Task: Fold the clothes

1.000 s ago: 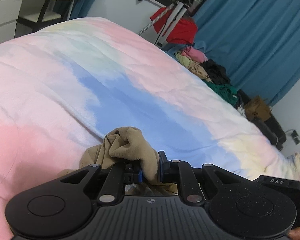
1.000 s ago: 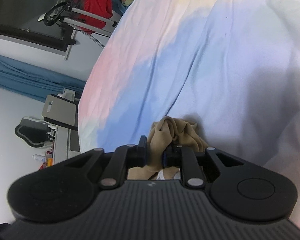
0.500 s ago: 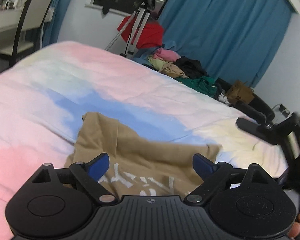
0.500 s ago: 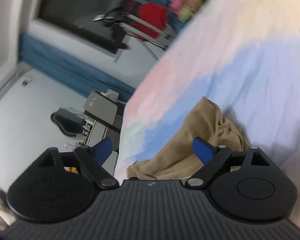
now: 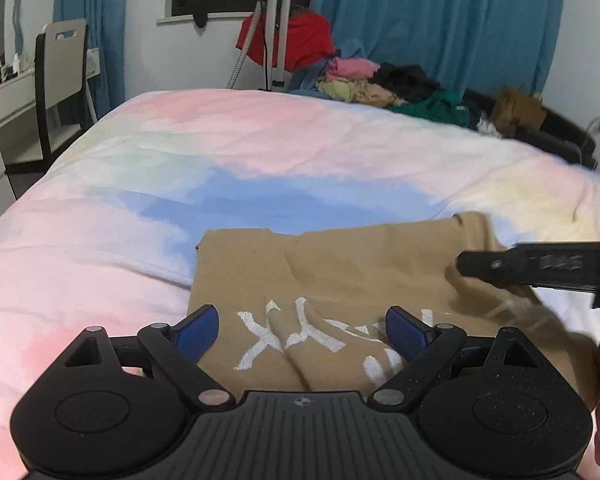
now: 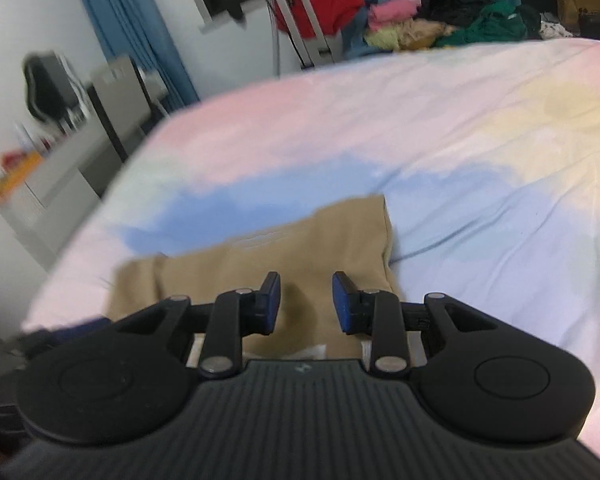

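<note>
A tan T-shirt (image 5: 340, 276) with white lettering lies folded over on the pastel bedspread (image 5: 220, 152). My left gripper (image 5: 302, 330) hovers just above its near part, jaws wide open, nothing between the blue pads. The other gripper's black body (image 5: 540, 266) reaches in from the right over the shirt's right edge. In the right wrist view the tan shirt (image 6: 300, 248) lies under my right gripper (image 6: 306, 300), whose jaws are closing with a gap left; no cloth is pinched between the pads.
A heap of clothes (image 5: 384, 88) lies past the bed's far edge, by a tripod (image 5: 274, 28) draped with a red garment and blue curtains (image 5: 440, 20). A chair (image 5: 60, 80) and desk stand left. A paper bag (image 5: 516, 110) sits far right.
Both grippers let go of the bunched tan cloth and opened; the shirt now lies spread on the bed. Both wrists rolled upright and drew back. The right jaws have since narrowed.
</note>
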The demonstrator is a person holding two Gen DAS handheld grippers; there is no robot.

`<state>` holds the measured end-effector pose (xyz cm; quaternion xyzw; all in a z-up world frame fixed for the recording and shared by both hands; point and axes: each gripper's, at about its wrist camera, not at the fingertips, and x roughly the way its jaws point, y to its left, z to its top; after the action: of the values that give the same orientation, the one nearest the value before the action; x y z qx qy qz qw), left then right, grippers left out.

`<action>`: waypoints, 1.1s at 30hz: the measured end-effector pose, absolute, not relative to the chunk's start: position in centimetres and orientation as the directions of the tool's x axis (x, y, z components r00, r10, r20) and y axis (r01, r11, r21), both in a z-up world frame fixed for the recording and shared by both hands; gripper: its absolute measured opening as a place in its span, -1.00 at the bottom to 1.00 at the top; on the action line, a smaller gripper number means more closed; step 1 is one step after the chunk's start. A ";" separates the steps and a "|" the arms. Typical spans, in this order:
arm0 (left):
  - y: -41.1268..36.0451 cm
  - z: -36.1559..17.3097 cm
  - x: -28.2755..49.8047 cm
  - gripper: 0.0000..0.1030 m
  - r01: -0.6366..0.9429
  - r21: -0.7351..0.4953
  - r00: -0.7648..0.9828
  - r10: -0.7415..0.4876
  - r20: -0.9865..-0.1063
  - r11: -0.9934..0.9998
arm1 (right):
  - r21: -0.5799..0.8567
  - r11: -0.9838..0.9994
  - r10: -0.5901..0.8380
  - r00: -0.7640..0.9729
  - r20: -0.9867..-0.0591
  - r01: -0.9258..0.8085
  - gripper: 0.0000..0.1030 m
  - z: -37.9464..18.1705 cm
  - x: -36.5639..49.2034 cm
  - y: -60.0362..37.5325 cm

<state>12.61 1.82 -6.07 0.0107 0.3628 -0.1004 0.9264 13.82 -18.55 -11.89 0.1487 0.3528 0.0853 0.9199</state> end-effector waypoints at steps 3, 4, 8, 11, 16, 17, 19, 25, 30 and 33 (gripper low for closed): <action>1.6 -6.5 13.0 0.79 0.198 -0.039 0.711 -0.171 -0.682 0.979 | 0.279 0.958 0.239 0.728 -0.642 -0.068 -0.44 -13.1 14.2 -17.7; 1.7 -6.6 13.0 0.79 0.196 -0.039 0.711 -0.170 -0.682 0.980 | 0.262 0.962 0.231 0.731 -0.642 -0.074 -0.44 -13.1 14.1 -17.5; 1.4 -6.1 12.6 0.79 0.192 -0.034 0.720 -0.165 -0.674 0.981 | 0.270 0.960 0.236 0.737 -0.633 -0.076 -0.38 -12.6 13.1 -17.3; 1.4 -5.7 11.9 0.79 0.197 -0.038 0.727 -0.172 -0.665 0.980 | 0.276 0.958 0.240 0.739 -0.629 -0.076 -0.38 -12.1 12.3 -16.9; 2.2 -4.6 9.0 0.79 0.199 -0.059 0.757 -0.191 -0.625 0.978 | 0.281 0.957 0.239 0.757 -0.608 -0.077 -0.36 -10.8 9.2 -16.5; 2.4 -4.4 8.4 0.79 0.198 -0.059 0.761 -0.191 -0.620 0.978 | 0.282 0.956 0.238 0.760 -0.604 -0.075 -0.37 -10.6 8.6 -16.4; 2.5 -4.2 7.4 0.79 0.194 -0.059 0.764 -0.188 -0.617 0.979 | 0.269 0.960 0.223 0.772 -0.595 -0.070 -0.36 -10.1 7.3 -16.1; 2.9 -4.3 5.6 0.80 0.169 -0.047 0.769 -0.162 -0.619 0.984 | 0.250 0.965 0.221 0.773 -0.594 -0.083 -0.36 -10.2 5.7 -15.2; 4.3 -5.0 5.0 0.79 0.117 -0.138 0.747 -0.178 -0.641 0.984 | 0.280 0.958 0.229 0.739 -0.634 -0.057 -0.41 -12.0 6.7 -15.5; 5.5 -4.5 3.6 0.78 0.084 -0.222 0.749 -0.208 -0.629 0.971 | 0.277 0.959 0.226 0.737 -0.637 -0.054 -0.41 -12.1 6.9 -15.4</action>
<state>3.64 5.48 -4.50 -0.0899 0.3458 -0.0785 0.9307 6.90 -15.43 -12.14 0.1207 0.3545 0.0757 0.9241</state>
